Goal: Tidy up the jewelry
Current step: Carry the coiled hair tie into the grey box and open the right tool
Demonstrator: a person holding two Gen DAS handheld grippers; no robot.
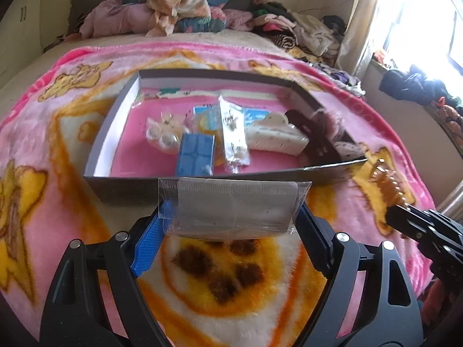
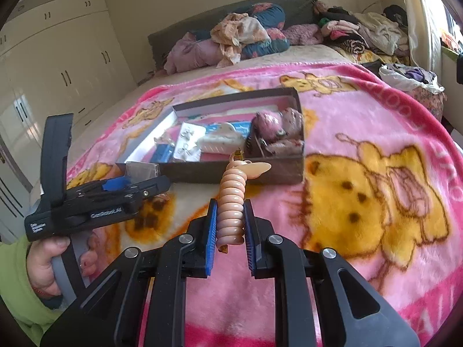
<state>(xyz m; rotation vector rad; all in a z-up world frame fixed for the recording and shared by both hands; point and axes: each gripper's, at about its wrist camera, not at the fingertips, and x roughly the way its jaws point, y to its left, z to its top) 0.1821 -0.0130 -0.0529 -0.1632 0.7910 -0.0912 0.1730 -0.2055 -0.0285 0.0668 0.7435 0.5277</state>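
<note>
My left gripper (image 1: 231, 225) is shut on a clear plastic packet (image 1: 234, 205) with a white card inside, its pads against the packet's two side edges. The packet hangs just before the near wall of a shallow grey box (image 1: 95, 150) on the pink blanket. In the box lie a small blue box (image 1: 196, 156), a packet of earrings (image 1: 234, 133), a white hair claw (image 1: 275, 136), a pearl bow (image 1: 165, 133) and fuzzy scrunchies (image 1: 327, 124) in the right compartment. My right gripper (image 2: 230, 217) is shut on a peach spiral coil (image 2: 231, 202), raised near the box's front right.
The pink cartoon blanket (image 2: 361, 202) covers the bed. Piles of clothes (image 1: 179, 8) lie along the headboard and the right side. Wardrobe doors (image 2: 58, 66) stand to the left, a bright window (image 1: 419, 29) to the right. A hand with a green sleeve (image 2: 17, 274) holds the left gripper.
</note>
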